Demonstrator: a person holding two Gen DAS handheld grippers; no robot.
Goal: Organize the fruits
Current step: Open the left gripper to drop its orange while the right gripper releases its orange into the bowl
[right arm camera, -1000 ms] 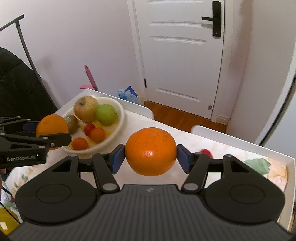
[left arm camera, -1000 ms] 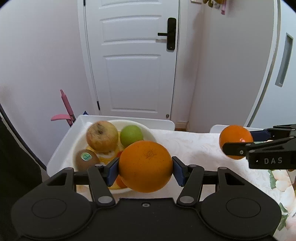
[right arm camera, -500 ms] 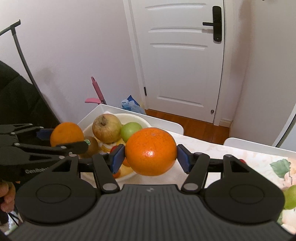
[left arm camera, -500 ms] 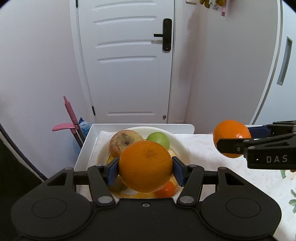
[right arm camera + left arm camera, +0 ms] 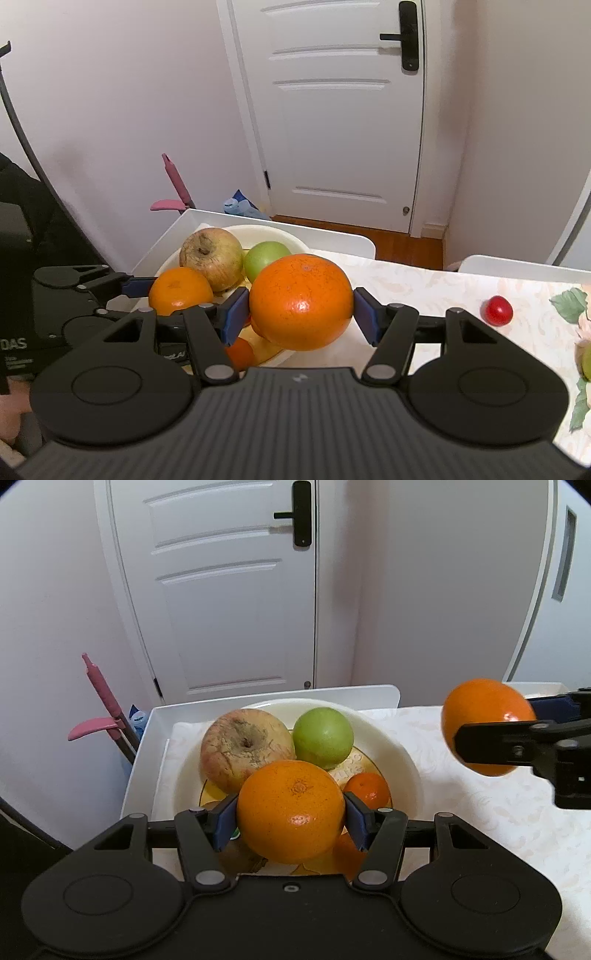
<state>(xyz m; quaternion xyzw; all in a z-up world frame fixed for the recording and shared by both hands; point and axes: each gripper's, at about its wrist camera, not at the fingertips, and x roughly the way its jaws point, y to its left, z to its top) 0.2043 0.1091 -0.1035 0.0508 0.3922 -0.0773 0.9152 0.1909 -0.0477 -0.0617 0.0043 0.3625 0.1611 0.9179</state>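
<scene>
Left wrist: L gripper (image 5: 291,821) clamps orange (image 5: 291,811) over bowl (image 5: 402,760); R gripper (image 5: 301,314) clamps second orange (image 5: 301,301).

We hold our left gripper (image 5: 291,812) raised near the far left corner of the tabletop, its 2 blue-padded fingers (image 5: 225,821) clamped on opposite sides of a large round orange (image 5: 291,810). Our right gripper (image 5: 301,308) hangs level just to its right, its 2 blue pads (image 5: 365,314) pinching a second large round orange (image 5: 301,301), both pairs of black fingers pointing forward.
</scene>
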